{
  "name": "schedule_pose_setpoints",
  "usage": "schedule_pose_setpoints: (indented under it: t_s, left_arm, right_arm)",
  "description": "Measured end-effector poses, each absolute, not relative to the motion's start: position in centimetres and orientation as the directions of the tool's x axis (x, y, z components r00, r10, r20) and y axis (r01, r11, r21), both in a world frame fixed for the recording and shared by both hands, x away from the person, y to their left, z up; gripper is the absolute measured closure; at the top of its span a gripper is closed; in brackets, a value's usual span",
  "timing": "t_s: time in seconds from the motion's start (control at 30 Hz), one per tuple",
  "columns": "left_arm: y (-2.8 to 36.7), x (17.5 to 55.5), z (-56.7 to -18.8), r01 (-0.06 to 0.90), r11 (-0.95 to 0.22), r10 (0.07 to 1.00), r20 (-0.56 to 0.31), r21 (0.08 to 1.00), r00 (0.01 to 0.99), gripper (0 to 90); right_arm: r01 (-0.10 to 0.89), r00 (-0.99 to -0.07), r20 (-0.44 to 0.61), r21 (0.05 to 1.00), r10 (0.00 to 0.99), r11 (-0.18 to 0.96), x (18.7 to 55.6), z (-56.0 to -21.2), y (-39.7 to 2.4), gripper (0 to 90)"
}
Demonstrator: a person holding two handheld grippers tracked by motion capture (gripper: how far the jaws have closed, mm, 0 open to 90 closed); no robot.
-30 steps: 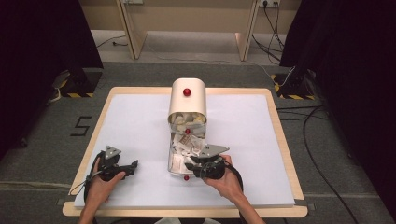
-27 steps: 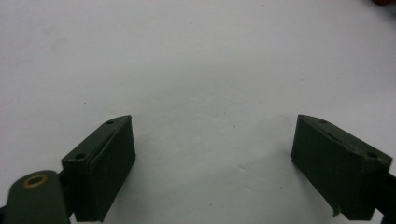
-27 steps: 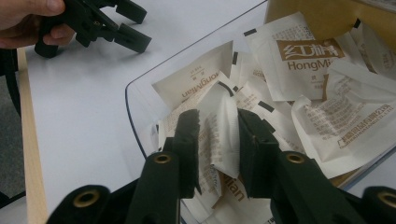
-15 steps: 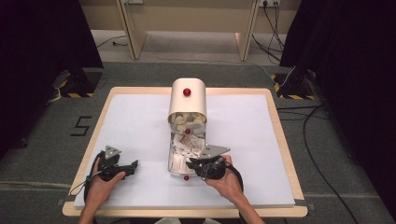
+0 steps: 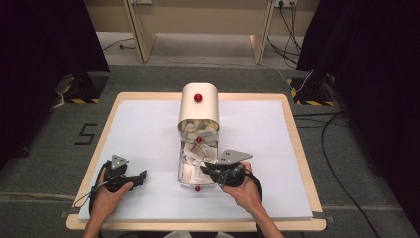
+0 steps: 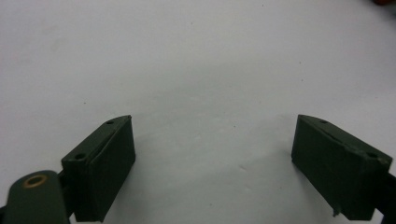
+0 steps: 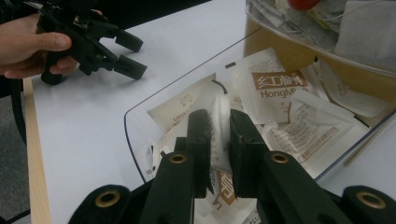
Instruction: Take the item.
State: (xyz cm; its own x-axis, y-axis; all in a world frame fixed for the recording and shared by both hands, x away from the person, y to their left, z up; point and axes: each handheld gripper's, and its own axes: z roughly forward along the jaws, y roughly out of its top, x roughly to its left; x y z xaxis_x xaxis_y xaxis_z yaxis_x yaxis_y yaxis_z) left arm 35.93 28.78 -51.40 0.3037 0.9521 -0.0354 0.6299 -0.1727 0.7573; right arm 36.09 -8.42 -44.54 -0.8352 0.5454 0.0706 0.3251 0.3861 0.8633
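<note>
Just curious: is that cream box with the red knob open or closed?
Open. The cream box has its clear lid folded down flat, with tea-bag sachets lying on it.

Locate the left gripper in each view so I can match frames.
High view: left gripper lower left, on the white table.
Left gripper view: its own jaws wide open over the table.
Right gripper view: upper left, held by a hand.
Shared landmark: the white table.
</note>
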Motion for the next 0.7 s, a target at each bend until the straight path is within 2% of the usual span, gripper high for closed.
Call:
schedule_pose_setpoints:
  t_s: [0.7]
  left_arm:
    - [28.8, 35.9, -51.4, 0.63, -0.174, 0.952, -0.035, 0.757, 0.304, 12.5]
  right_arm:
    - [0.32, -0.818, 0.084, 0.888, 0.569, 0.329, 36.3, -43.3, -9.6, 80.2]
